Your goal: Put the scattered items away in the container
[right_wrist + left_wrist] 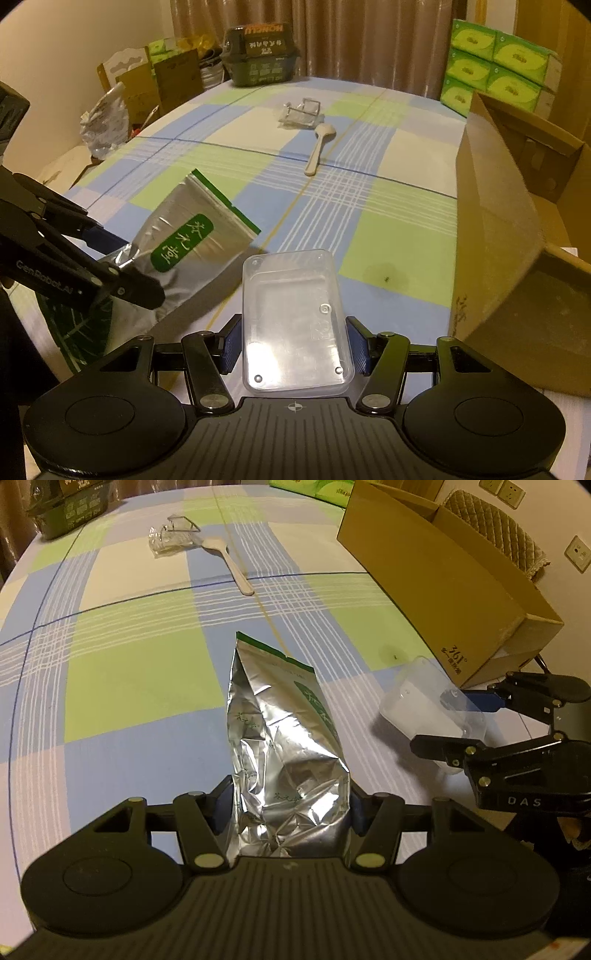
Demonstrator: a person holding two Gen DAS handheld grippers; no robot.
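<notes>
My left gripper [291, 808] is shut on a silver foil pouch [284, 738] with a green label and holds it upright above the checked tablecloth; the pouch also shows in the right wrist view [184, 243]. My right gripper [293, 347] is shut on a clear plastic box [295, 317], which also shows in the left wrist view [424, 705]. The open cardboard box [436, 579] stands to the right, and also shows in the right wrist view [509, 236]. A pale spoon [231, 563] and a crumpled clear wrapper [171, 539] lie further back on the table.
A dark packaged carton [260, 55] stands at the table's far edge. Green tissue packs [495, 62] are stacked behind the cardboard box. Boxes and a foil bag [105, 122] sit off the table's left side. A small dark stain [386, 277] marks the cloth.
</notes>
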